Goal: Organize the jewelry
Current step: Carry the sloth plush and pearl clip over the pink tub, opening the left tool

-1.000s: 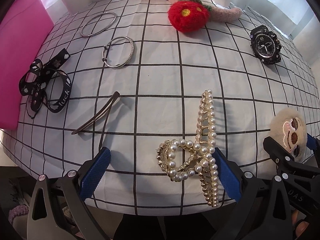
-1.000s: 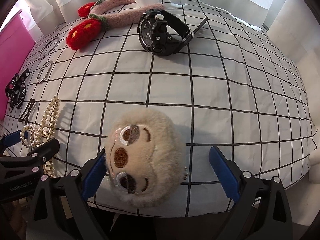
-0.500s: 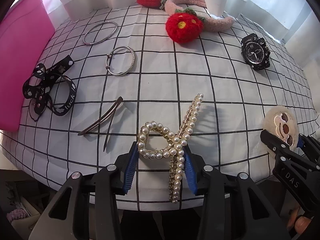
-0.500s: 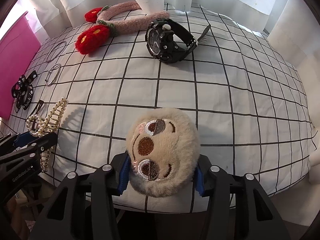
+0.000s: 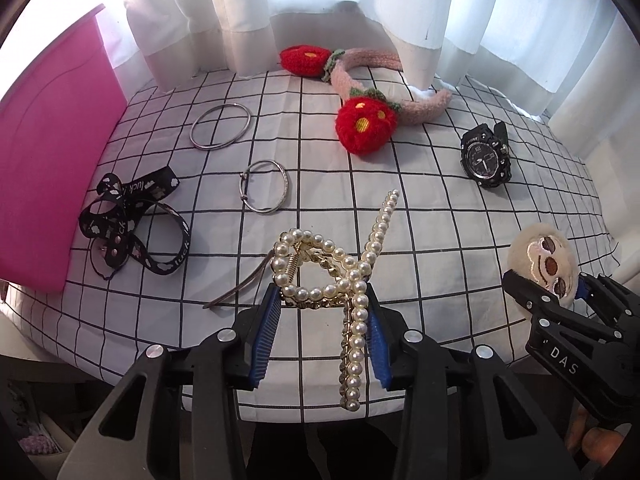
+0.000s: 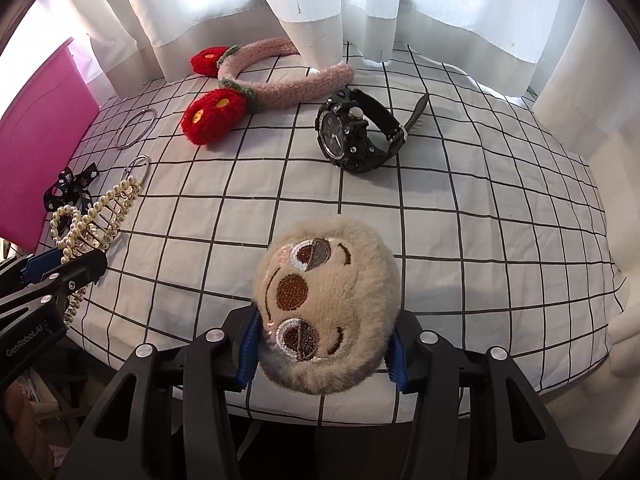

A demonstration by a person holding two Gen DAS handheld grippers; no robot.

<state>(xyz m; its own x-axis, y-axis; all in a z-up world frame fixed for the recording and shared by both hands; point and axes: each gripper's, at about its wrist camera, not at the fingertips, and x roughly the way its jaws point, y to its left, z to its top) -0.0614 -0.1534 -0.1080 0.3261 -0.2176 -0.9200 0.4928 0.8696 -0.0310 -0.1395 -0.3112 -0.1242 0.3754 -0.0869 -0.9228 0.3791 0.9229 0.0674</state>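
Observation:
My left gripper [image 5: 322, 308] is shut on a pearl hair claw clip [image 5: 352, 276] and holds it raised off the checked cloth [image 5: 420, 220]. My right gripper [image 6: 324, 338] is shut on a beige plush sloth-face clip [image 6: 324, 304], also lifted. The plush clip shows at the right of the left wrist view [image 5: 542, 262], the pearl clip at the left of the right wrist view [image 6: 96, 216].
On the cloth lie a black watch [image 5: 486, 156], a pink headband with red flowers [image 5: 364, 120], two silver bangles [image 5: 220, 126] [image 5: 264, 186], a black ribbon bow [image 5: 128, 220] and a thin brown hairpin [image 5: 240, 288]. A pink box [image 5: 48, 152] stands at the left. White curtains hang behind.
Both grippers closed from wide open onto their clips, then lifted them off the cloth and drew back toward the front edge.

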